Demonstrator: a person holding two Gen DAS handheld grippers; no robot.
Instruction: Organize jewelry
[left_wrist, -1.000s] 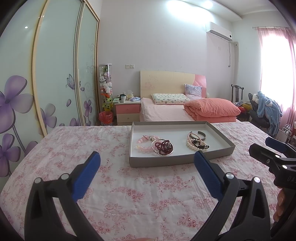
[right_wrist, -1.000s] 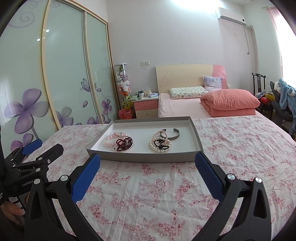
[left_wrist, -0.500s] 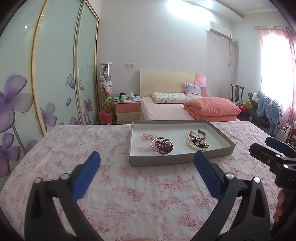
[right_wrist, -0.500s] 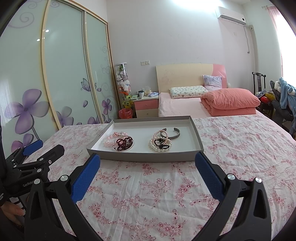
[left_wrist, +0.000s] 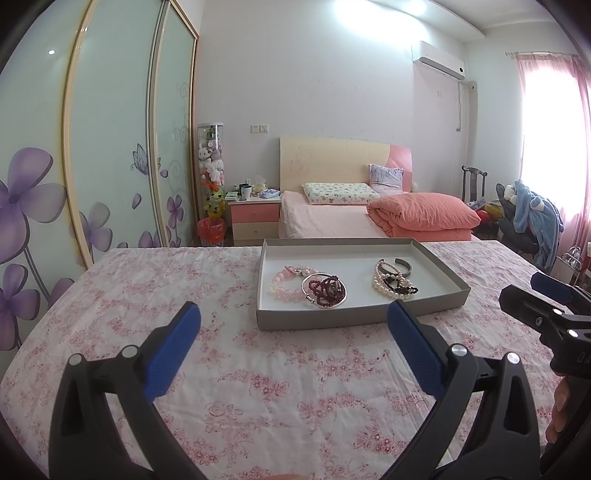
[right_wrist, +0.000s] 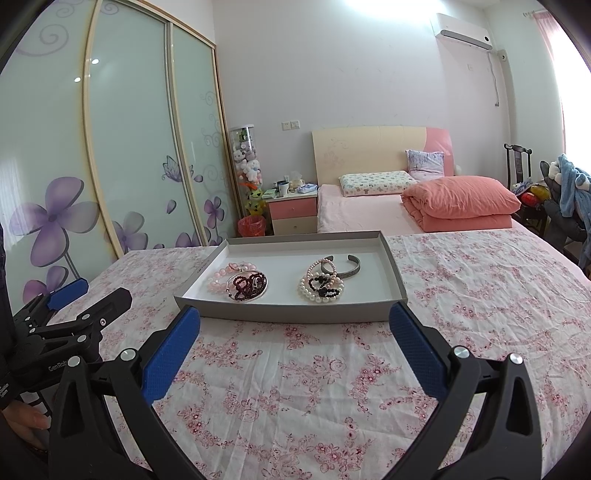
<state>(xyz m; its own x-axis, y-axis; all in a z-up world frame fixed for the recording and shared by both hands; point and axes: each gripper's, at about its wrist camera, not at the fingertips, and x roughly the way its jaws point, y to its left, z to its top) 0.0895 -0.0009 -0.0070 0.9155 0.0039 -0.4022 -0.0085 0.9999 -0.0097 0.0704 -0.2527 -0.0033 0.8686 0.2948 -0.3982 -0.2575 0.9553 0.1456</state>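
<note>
A shallow grey tray (right_wrist: 397, 286) lies flat on the floral-sheeted bed (right_wrist: 332, 369), its long axis running left to right across both views, holding a pink bead bracelet (left_wrist: 286, 284) and dark red bead bracelet (left_wrist: 325, 290) at its left and a pearl strand (right_wrist: 319, 284) with a metal cuff bangle (right_wrist: 341, 264) at its right. The left gripper (left_wrist: 293, 332) and right gripper (right_wrist: 295, 332) hover short of the tray's near wall, jaws spread wide and empty. Bare sheet lies on every side of the tray.

I'm getting bright daylight blowing out the window (left_wrist: 546, 147), ceiling glare up top, soft shadows, sharp focus, and the wardrobe doors (right_wrist: 122, 147) bowing at the dark fisheye edges
</note>
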